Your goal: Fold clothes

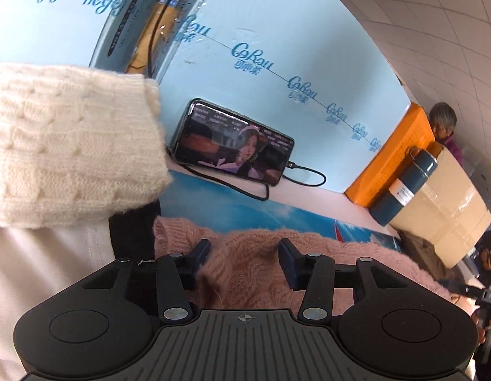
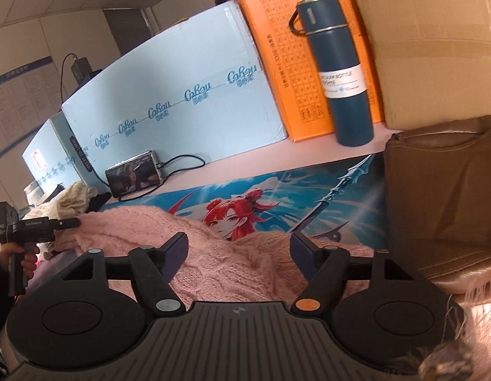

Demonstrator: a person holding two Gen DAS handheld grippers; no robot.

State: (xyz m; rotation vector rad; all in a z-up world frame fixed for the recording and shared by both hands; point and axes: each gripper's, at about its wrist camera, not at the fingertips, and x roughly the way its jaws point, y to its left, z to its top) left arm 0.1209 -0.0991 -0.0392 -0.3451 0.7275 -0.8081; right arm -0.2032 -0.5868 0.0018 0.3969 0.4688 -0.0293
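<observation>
A fuzzy pink knitted sweater (image 2: pixel 232 263) lies on the blue printed desk mat (image 2: pixel 293 187). It also shows in the left wrist view (image 1: pixel 255 263). My left gripper (image 1: pixel 245 254) is open just above the sweater's left end, fingers apart with pink knit between them. My right gripper (image 2: pixel 239 247) is open over the sweater's right part. The left gripper also shows at the left edge of the right wrist view (image 2: pixel 67 222). A cream knitted garment (image 1: pixel 70 139) is piled close on the left, with a white cloth (image 1: pixel 54 270) under it.
A phone (image 1: pixel 235 146) playing video leans on light blue boxes (image 1: pixel 277 73), its cable trailing on the table. An orange box (image 2: pixel 293 63), a dark blue flask (image 2: pixel 337 73) and a cardboard box (image 2: pixel 436 47) stand at the back right. A brown leather item (image 2: pixel 442 197) lies right.
</observation>
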